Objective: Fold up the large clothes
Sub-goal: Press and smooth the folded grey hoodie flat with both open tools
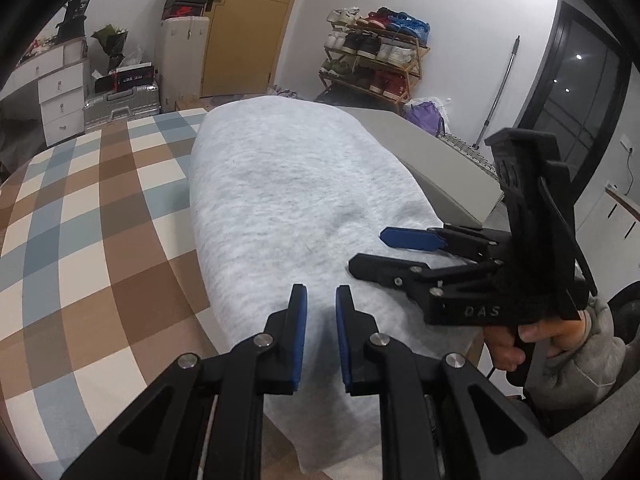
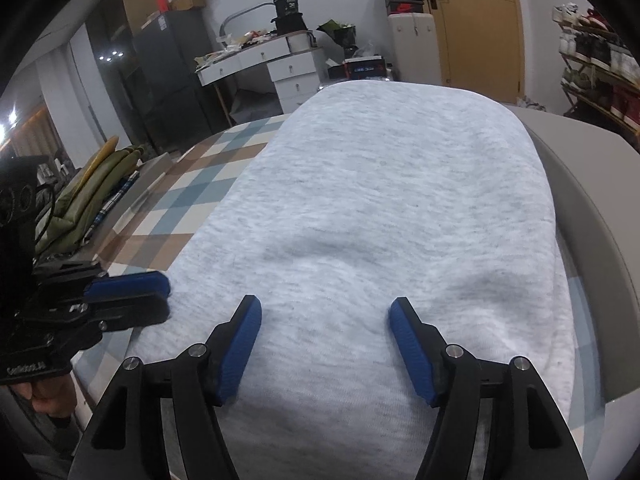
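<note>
The tabletop wears a checked cloth of brown, blue and cream; its near edge is cut off at the bottom of both views. Down the middle of each frame lies the garment, pale heather-grey fleece folded to a long, round-cornered slab, soft and faintly dimpled. Its near end runs under the tools and out of frame, so how it finishes there is hidden. At right it partly covers a flat grey board.

In the upper right of the left view a wooden rack holds rows of shoes, too small to tell apart.

The left tool, bottom centre of its own view, has its blue pads drawn in to a narrow gap with nothing between them, poised over the fleece. The right tool stands wide, pads well apart over the garment, gripping nothing. A hand in a grey sleeve holds its handle at the right edge.
</note>
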Tool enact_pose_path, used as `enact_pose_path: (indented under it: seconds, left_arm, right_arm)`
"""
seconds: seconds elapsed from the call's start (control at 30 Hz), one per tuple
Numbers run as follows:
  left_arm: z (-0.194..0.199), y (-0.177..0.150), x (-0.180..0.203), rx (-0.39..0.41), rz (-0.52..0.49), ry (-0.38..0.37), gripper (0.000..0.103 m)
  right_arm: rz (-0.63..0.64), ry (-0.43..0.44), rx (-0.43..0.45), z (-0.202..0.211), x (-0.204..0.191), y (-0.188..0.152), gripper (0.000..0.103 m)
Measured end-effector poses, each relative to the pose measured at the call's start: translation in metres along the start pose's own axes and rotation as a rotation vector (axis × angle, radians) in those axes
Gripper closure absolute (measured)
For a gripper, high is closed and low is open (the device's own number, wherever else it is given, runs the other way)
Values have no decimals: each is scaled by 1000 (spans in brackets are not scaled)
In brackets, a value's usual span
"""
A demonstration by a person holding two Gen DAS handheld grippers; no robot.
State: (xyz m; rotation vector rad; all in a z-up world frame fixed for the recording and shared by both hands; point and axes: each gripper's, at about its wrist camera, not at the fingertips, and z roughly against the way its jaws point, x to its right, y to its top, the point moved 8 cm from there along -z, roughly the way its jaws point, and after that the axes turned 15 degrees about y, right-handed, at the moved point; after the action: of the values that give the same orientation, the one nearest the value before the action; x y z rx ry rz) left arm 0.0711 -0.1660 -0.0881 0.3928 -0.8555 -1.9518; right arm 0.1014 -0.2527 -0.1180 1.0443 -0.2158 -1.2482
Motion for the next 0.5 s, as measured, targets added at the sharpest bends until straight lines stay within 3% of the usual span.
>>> enact_pose_path:
  seconds: [0.1,0.23,0.5]
  left_arm:
    - [2,-6,0,12,19,22,93]
    - [0,-8,6,47,-22,84,93]
    - [-11,-13,6,100,-24,134,93]
  right_arm:
    - [32,-32,26,8,-12,4,36]
    - [67,5,24,13,-32,-2,36]
    - [66,-13,39,-5,-18,-17,35]
